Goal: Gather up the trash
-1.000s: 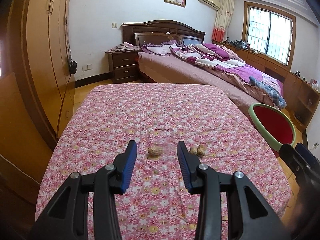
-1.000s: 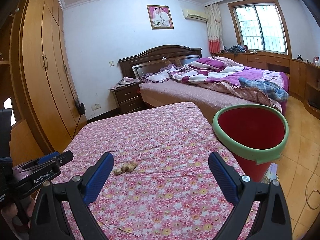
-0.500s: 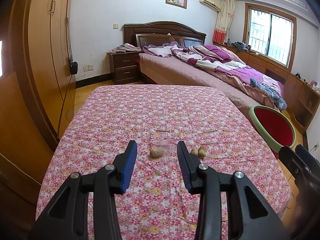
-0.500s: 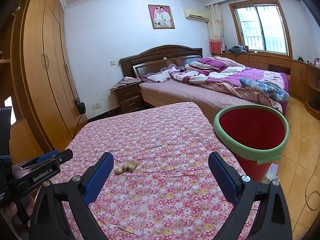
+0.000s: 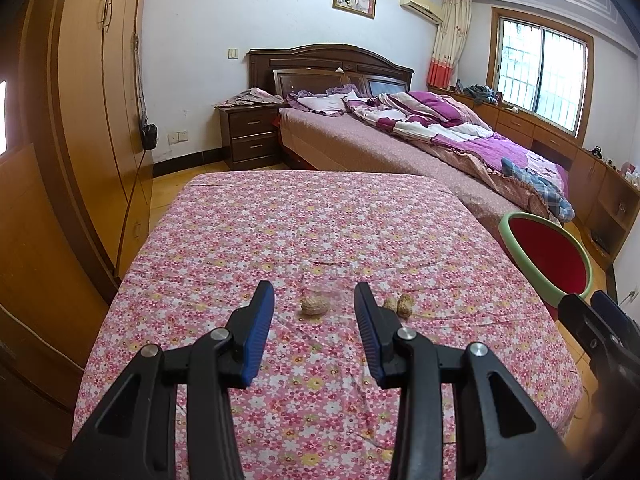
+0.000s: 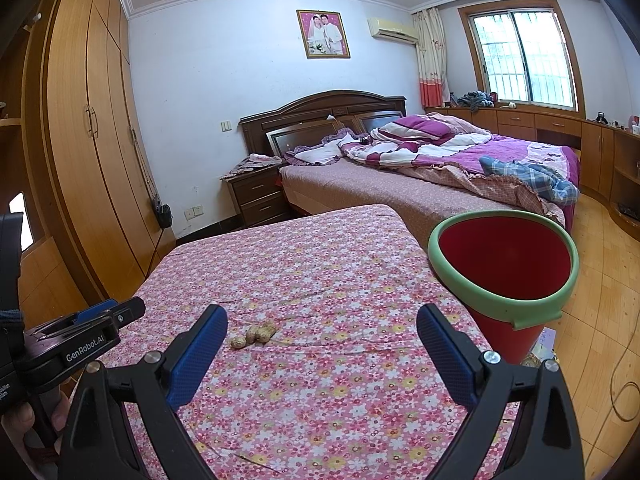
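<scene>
Three peanut shells lie on the pink floral tablecloth (image 5: 280,220). One peanut shell (image 5: 315,305) sits alone just beyond the gap of my left gripper (image 5: 313,286), whose blue-padded jaws stand apart with nothing between them. A pair of shells (image 5: 400,304) lies just past its right finger. In the right wrist view the shells (image 6: 254,334) form a short row ahead of the left finger. My right gripper (image 6: 322,312) is wide open and empty. A red bin with a green rim (image 6: 504,312) stands off the table's right edge.
A bed with purple bedding (image 6: 440,152) lies beyond the table, with a nightstand (image 6: 256,196) beside it. Wooden wardrobes (image 5: 92,120) line the left side. A hand (image 6: 24,416) holds the left gripper at the right wrist view's left edge. A cable (image 6: 624,392) lies on the wooden floor.
</scene>
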`<state>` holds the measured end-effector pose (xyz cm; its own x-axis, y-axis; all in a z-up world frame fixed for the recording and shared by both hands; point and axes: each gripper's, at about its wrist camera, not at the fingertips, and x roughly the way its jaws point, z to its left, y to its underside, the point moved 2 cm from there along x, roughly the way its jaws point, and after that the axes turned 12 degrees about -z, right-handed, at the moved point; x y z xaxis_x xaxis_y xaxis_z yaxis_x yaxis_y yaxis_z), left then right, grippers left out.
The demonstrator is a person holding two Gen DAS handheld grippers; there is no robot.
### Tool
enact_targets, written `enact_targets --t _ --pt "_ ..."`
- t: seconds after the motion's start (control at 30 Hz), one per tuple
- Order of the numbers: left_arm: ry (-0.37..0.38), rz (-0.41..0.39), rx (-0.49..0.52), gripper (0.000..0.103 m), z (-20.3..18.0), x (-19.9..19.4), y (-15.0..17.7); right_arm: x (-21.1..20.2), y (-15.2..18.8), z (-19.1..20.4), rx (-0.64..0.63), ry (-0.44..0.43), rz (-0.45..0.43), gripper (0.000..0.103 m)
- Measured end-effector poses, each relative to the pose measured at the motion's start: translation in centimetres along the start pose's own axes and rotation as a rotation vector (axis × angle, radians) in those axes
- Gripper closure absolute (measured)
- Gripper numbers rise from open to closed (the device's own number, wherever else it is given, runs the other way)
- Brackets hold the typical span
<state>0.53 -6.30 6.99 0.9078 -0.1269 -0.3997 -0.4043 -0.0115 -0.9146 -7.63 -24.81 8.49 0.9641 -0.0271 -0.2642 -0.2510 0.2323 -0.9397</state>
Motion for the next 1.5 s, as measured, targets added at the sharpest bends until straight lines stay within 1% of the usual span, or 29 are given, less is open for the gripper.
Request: enact_targets --t 1.5 --pt "-0.005 -0.01 -0.008 0.061 0.01 -0.27 -0.1 -0.06 -0.38 0.44 -0.007 -0.002 -0.009 0.006"
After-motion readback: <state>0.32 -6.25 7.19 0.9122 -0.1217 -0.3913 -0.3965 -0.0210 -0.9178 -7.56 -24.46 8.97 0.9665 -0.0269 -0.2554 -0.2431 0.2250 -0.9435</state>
